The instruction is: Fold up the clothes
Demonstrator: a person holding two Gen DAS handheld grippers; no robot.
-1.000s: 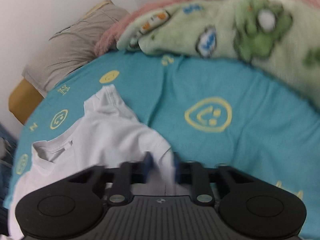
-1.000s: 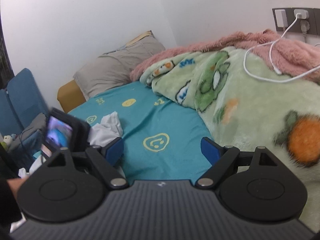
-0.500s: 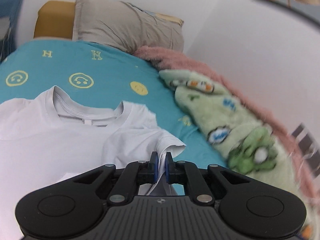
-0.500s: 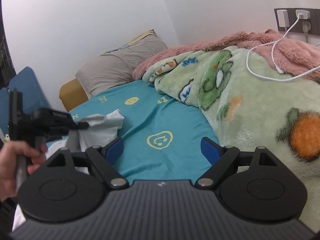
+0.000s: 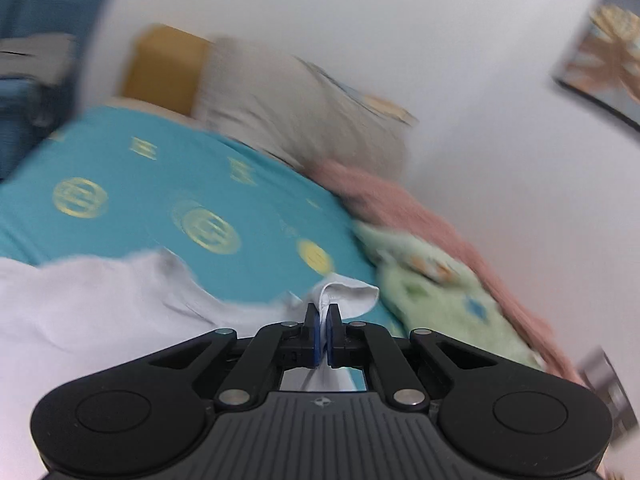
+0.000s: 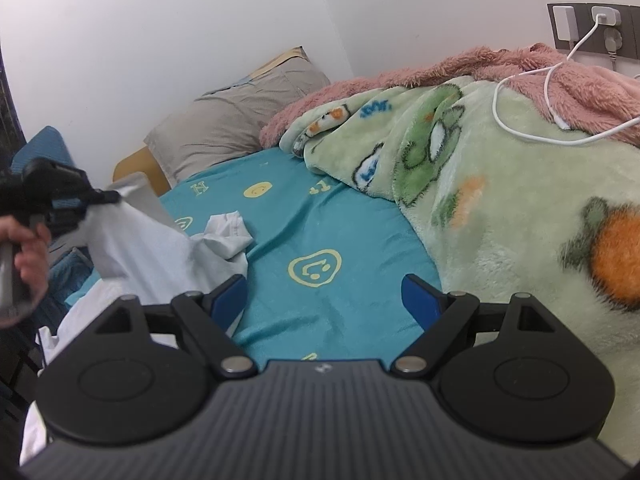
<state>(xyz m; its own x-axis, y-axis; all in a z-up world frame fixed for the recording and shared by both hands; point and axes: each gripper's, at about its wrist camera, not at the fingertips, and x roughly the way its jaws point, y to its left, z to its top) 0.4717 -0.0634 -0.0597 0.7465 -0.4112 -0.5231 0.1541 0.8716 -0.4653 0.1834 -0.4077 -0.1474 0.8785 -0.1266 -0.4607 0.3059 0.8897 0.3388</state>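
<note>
White T-shirt (image 6: 136, 248) | crumpled, edge lifted | left gripper (image 5: 323, 330) clamps it | right gripper (image 6: 325, 294) spread, empty

White T-shirt (image 6: 148, 248): crumpled, lower left of right-wrist frame, one edge lifted off teal sheet, sleeve bunched mid-frame.

White shirt (image 6: 144, 240), teal sheet (image 6: 320, 220), perhaps smiley-patterned

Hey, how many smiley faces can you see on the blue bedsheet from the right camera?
3: a big outlined one mid-sheet, a solid yellow one toward the pillow, and one partly covered by the white T-shirt. More may be hidden.
</note>
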